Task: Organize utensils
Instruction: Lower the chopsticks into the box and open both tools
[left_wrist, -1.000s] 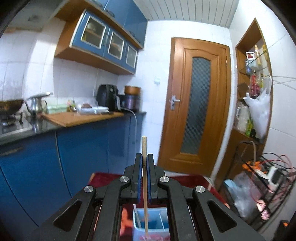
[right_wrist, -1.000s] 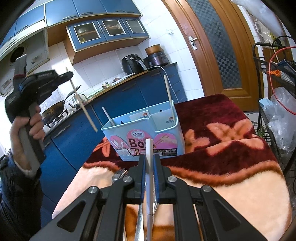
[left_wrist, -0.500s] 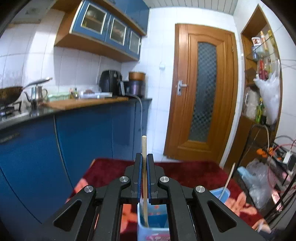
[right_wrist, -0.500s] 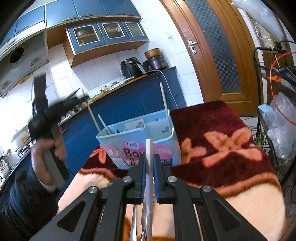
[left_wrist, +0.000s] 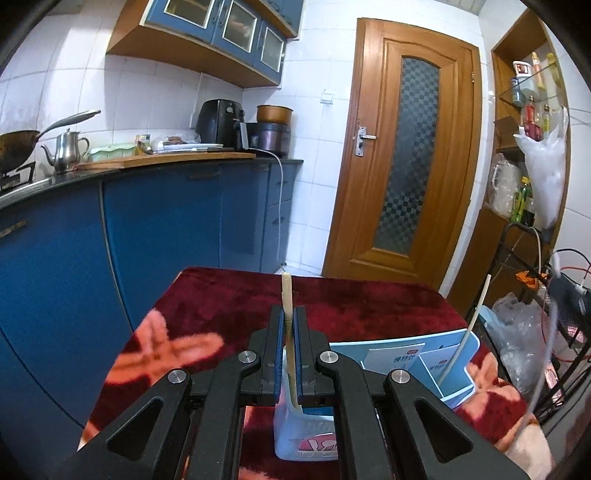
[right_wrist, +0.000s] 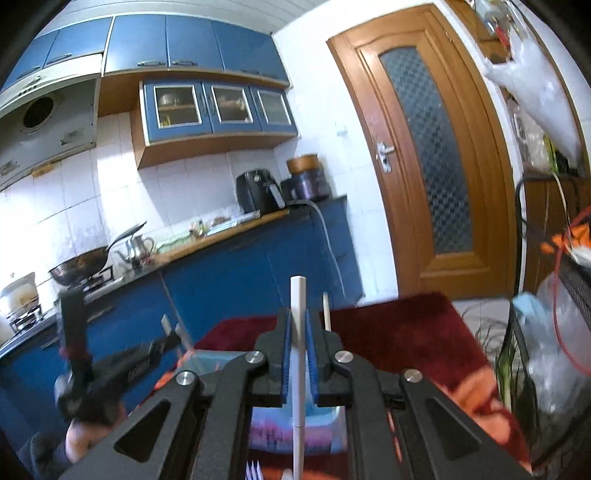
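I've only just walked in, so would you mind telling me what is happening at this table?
A person is sorting utensils into a light blue plastic box standing on a red floral blanket, with a handheld gripper in each hand. The left gripper is shut on a wooden chopstick held over the box's near end. The right gripper is shut on a white chopstick, raised in front of the box. Another pale chopstick already leans inside the box.

Left hand-held gripper (left_wrist: 289, 321) with chopstick (left_wrist: 287, 295) now lower, over box (left_wrist: 424, 360).
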